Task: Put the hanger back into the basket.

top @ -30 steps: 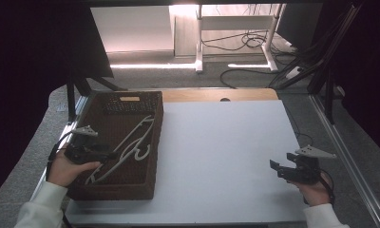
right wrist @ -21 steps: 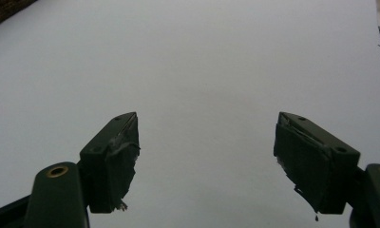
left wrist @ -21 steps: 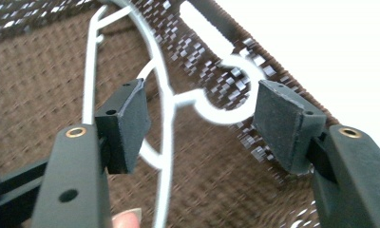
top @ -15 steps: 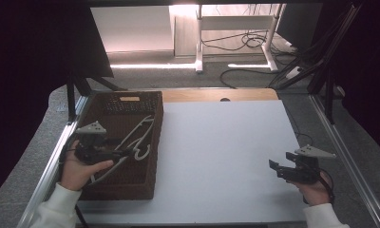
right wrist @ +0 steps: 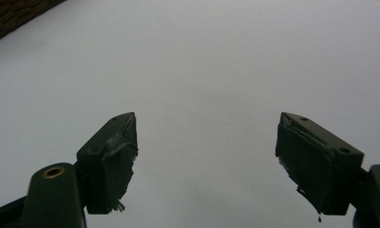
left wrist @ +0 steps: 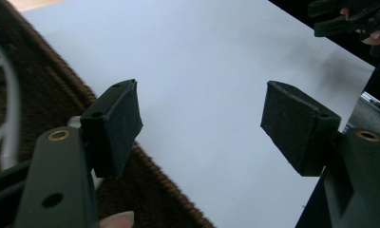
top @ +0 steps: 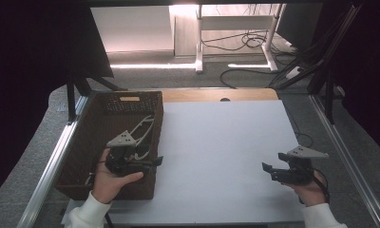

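White tabletop (top: pixel 226 152) bare at frame centre — left gripper (top: pixel 152 161) now shifted right over basket (top: pixel 83 142) rim, gaping empty; right gripper (top: pixel 269 170) unmoved, lower right, likewise wide — nothing picked up.

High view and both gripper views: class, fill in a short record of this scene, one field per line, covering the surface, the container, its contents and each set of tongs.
surface: white table top
container: brown woven basket at the table's left edge
contents: white hangers lying in the basket
left tongs: open, holding nothing, over the basket's right rim, pointing toward the table
right tongs: open, holding nothing, above the table near its right front corner
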